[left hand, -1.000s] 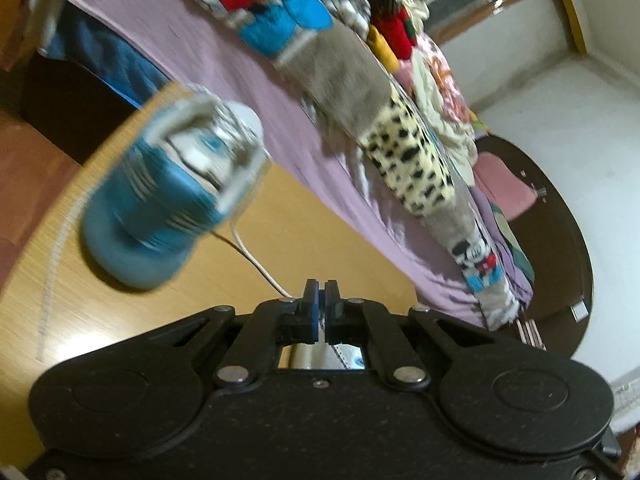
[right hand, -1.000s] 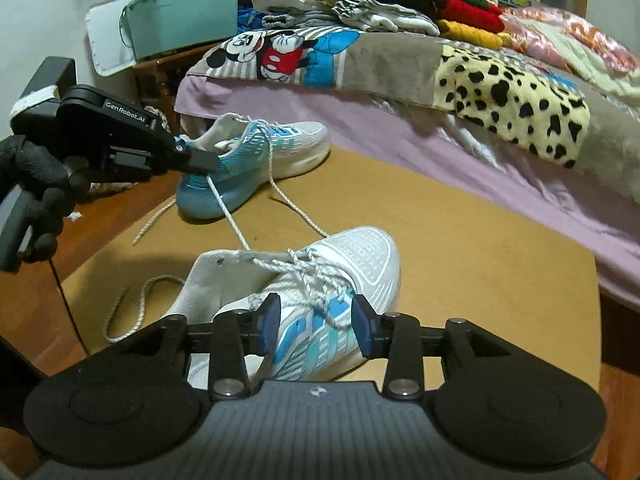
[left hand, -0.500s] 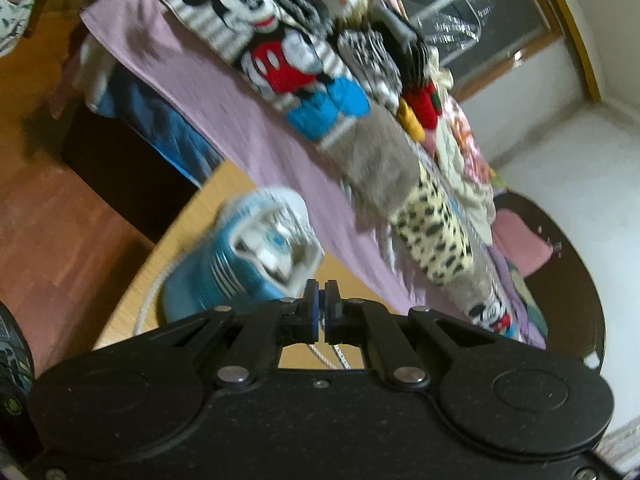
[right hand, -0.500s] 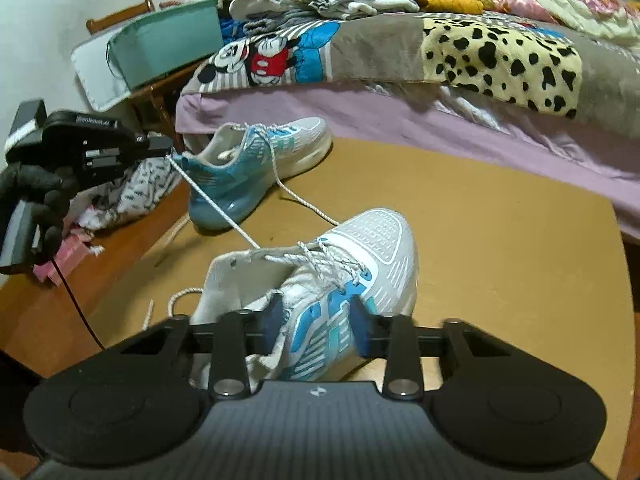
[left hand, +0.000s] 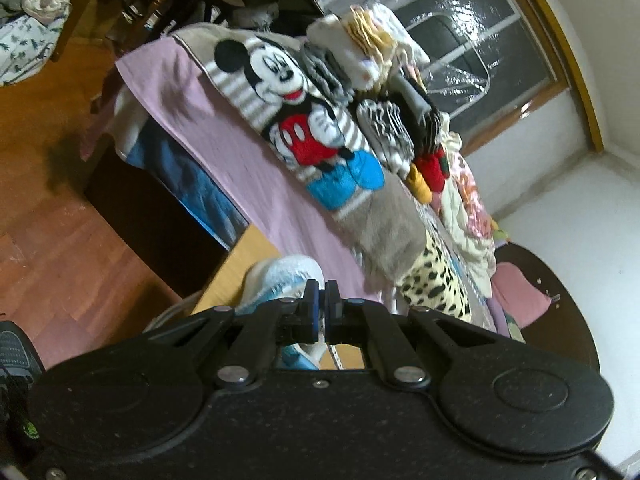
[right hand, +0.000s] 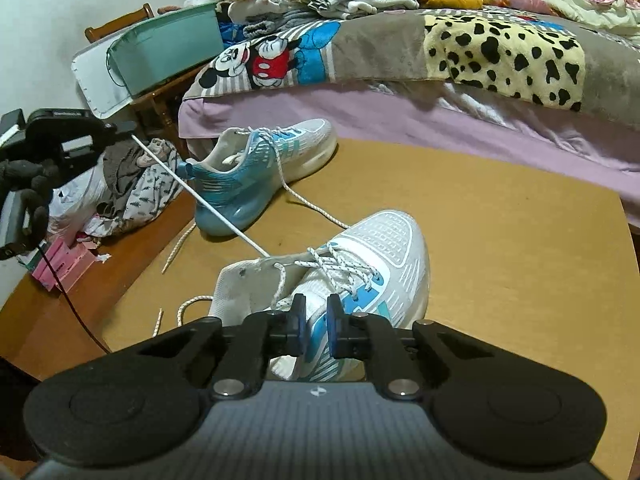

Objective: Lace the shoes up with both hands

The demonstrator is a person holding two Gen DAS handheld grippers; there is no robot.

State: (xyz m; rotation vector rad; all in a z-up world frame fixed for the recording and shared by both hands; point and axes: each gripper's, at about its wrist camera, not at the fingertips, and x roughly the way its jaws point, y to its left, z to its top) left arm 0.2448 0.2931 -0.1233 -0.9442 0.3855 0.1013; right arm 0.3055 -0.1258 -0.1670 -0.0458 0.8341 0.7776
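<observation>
Near shoe (right hand: 360, 268): white mesh upper with blue stripes, on the tan wooden bench (right hand: 500, 240), its heel end hidden behind the right tongs (right hand: 316, 322). These have just been closing and now stand narrow around the shoe's side; pad contact cannot be told. A taut white speckled lace (right hand: 200, 196) runs from the collar to the left tongs (right hand: 130, 130), clamped on it. Second shoe (right hand: 272, 160) lies beyond, beside the bed (right hand: 360, 108).

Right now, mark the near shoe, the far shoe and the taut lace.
near shoe (right hand: 394, 240), right wrist view, on its white toe mesh.
far shoe (right hand: 224, 184), right wrist view, on its blue heel.
taut lace (right hand: 208, 206), right wrist view, mid-span.
</observation>
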